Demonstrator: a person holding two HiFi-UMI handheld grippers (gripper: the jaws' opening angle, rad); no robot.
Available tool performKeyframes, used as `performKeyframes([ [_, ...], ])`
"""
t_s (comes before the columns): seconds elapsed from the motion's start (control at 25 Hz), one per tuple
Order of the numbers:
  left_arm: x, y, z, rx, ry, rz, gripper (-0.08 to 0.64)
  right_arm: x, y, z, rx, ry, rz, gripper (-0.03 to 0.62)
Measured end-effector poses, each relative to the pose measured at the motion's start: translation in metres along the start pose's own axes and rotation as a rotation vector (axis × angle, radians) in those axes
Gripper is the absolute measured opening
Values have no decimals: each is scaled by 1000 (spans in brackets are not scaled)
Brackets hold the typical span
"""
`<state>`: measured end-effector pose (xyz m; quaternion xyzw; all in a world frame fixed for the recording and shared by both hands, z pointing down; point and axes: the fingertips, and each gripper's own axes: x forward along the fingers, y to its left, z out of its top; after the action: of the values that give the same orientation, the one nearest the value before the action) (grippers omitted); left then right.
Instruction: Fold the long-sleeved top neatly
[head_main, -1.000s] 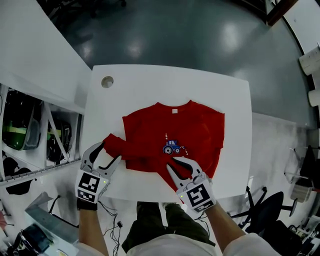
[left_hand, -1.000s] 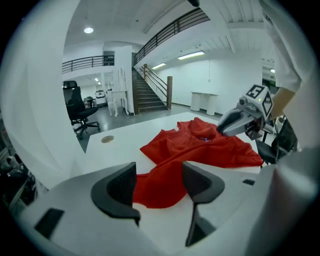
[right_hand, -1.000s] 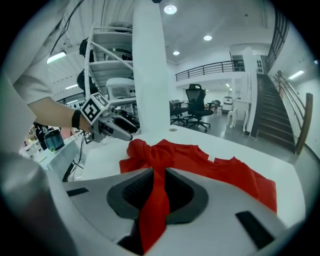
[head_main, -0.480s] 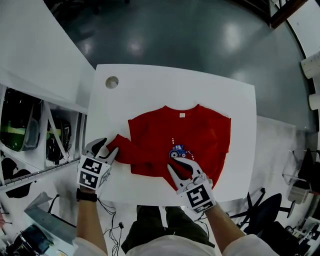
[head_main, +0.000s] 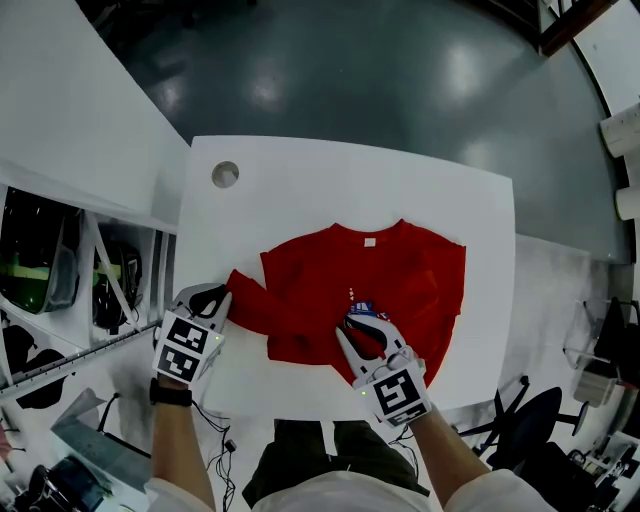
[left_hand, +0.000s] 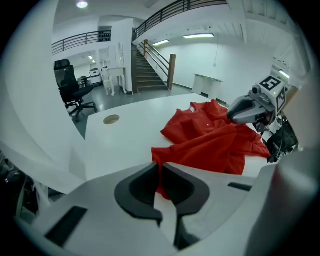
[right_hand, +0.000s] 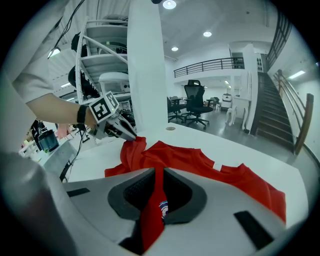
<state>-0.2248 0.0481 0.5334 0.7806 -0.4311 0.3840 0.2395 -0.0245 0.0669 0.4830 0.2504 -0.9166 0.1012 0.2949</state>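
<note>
Your white table (head_main: 300, 170) carries the red long-sleeved top (head_main: 410, 275). The top lies on the half of the table that is nearer to you. Its neck is turned to the far edge of the table and its hem to the near edge. The cloth is wrinkled and not flat, mostly on the left side of the table.

Your left gripper (head_main: 208, 298) is at the left edge of the table, toward the near left corner. Its jaws have just been closing, and now they are clenched on the end of the sleeve (head_main: 245, 295). A thin strip of the red cloth is pinched between the dark pads. The sleeve stretches from there toward the middle of the table, where it joins the body of the top.

Your right gripper (head_main: 366, 322) is over the near edge of the table and points toward the far edge. Its jaws have just been closing a little more. They are grasping a raised fold of the top near the hem, and the red cloth runs up between the pads.

The small blue print (head_main: 362, 307) on the chest sits just at the tips of this gripper. A white label (head_main: 370, 241) shows inside the neck. A round hole (head_main: 225, 174) is in the table near its far left corner, well apart from the top.
</note>
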Motion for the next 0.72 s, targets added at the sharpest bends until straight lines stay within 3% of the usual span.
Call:
performKeyframes([
  [0.32,-18,46,21,-23,-56,134,31,17,-9,25,-16,-7,-5,57],
  [0.72,-50,112,21,-101,-91,318,31,47,-11,54,-48,0,28,55],
])
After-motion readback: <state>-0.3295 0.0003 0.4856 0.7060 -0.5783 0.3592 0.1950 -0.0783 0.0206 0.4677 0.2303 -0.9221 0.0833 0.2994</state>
